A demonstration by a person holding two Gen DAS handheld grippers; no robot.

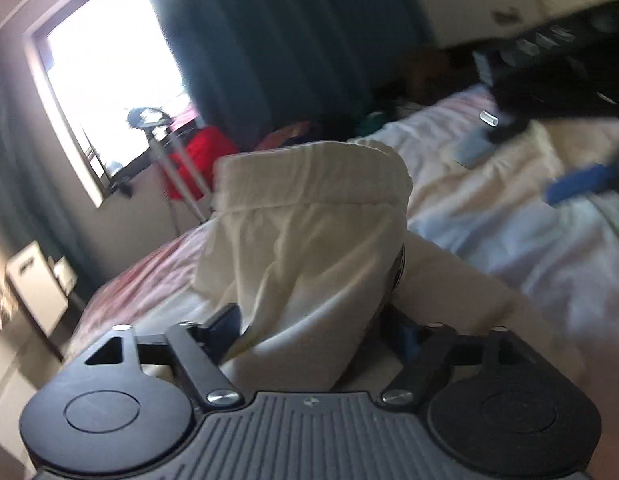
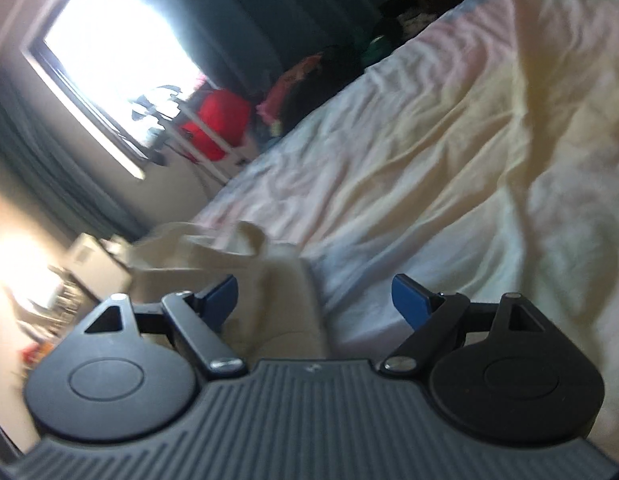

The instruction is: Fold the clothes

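A cream garment with an elastic waistband [image 1: 309, 216] bunches up between the fingers of my left gripper [image 1: 313, 332], which is shut on it and holds it above the bed; the cloth hides the fingertips. My right gripper [image 2: 315, 298] is open and empty, its blue pads [image 2: 409, 300] wide apart just above the bed. Part of the same cream garment [image 2: 265, 280] lies under and ahead of its left finger. The right gripper also shows in the left wrist view [image 1: 549, 80], blurred at the upper right over the bed.
The bed is covered by a rumpled white and pale pink sheet [image 2: 429, 152]. A bright window [image 1: 109, 80] with dark teal curtains [image 1: 289, 40] is behind. A red item on a drying rack [image 1: 197, 160] and a pile of clothes [image 2: 309, 80] stand past the bed's far edge.
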